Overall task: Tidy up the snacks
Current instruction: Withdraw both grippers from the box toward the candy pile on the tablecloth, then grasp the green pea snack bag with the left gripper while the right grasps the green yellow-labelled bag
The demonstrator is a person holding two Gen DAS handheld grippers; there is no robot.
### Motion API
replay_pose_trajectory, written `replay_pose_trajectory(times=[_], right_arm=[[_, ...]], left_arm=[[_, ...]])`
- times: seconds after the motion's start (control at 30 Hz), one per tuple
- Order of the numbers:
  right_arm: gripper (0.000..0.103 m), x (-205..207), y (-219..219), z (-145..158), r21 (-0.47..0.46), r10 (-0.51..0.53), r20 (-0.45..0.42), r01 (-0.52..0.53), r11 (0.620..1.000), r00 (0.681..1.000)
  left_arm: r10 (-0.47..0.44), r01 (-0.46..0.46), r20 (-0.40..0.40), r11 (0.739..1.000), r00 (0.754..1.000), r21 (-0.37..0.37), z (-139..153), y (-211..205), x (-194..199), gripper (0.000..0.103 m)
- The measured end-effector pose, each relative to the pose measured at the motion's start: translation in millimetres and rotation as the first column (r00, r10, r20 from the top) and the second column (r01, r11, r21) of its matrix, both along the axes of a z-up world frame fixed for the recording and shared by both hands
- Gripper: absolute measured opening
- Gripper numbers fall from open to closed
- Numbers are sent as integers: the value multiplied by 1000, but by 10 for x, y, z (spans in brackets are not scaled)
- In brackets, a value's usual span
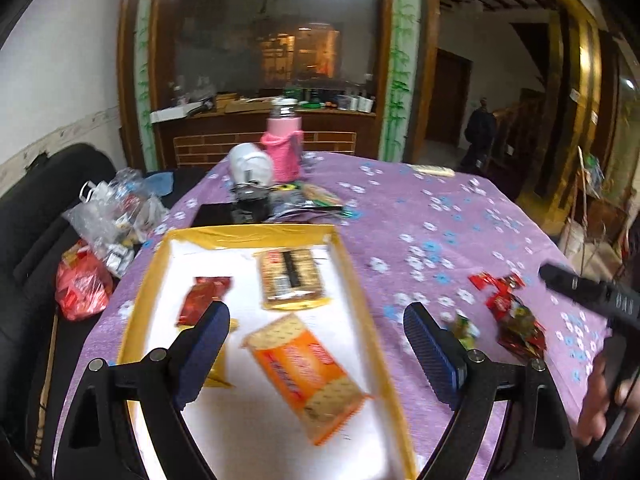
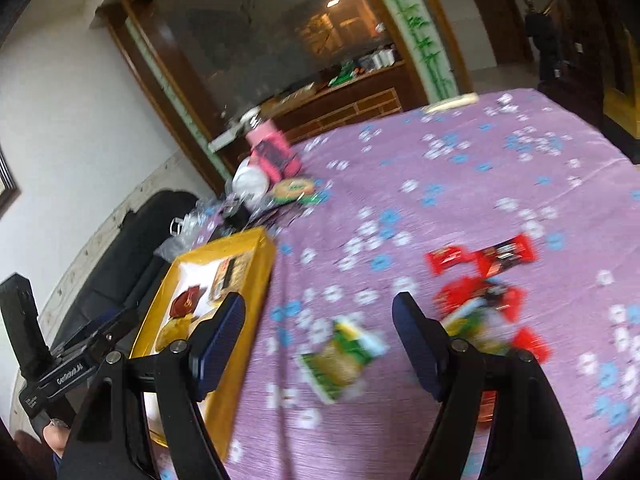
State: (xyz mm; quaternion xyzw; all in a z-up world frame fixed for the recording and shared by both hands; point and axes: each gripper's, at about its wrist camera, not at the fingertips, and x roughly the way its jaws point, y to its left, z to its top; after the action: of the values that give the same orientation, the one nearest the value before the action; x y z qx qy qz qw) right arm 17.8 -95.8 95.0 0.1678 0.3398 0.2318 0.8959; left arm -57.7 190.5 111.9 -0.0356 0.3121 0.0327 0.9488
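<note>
A yellow-rimmed tray with a white floor lies on the purple cloth. In it lie an orange cracker pack, a tan cracker pack and a dark red packet. My left gripper is open and empty above the orange pack. My right gripper is open and empty above a green snack packet. Red packets lie to its right, also in the left wrist view. The tray is at its left.
A pink bottle, a white device and loose wrappers stand at the table's far side. Plastic bags lie on a black sofa at the left. A flat pale object lies at the far edge.
</note>
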Motion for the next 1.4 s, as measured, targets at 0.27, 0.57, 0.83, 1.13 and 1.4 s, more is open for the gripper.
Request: replay_pose_trajectory(times=[0.27, 0.57, 0.83, 1.13, 1.4], right_arm=[[75, 297, -789, -411, 130, -110, -138, 128, 983, 984], [73, 370, -896, -536, 248, -46, -206, 97, 964, 977], [73, 356, -859, -558, 238, -34, -222, 88, 967, 974], [73, 393, -762, -596, 173, -33, -241, 76, 982, 970], [70, 378, -509, -603, -17, -34, -221, 31, 999, 975]], left_arm=[[-116, 123, -83, 989, 990, 79, -161, -675, 153, 91], [-250, 307, -249, 925, 936, 222, -503, -1595, 486, 91], [-173, 267, -326, 925, 929, 269, -860, -1749, 724, 91], [-161, 208, -319, 970, 934, 122, -1014, -1681, 917, 65], [-206, 214, -297, 977, 932, -4, -1006, -1577, 961, 45]])
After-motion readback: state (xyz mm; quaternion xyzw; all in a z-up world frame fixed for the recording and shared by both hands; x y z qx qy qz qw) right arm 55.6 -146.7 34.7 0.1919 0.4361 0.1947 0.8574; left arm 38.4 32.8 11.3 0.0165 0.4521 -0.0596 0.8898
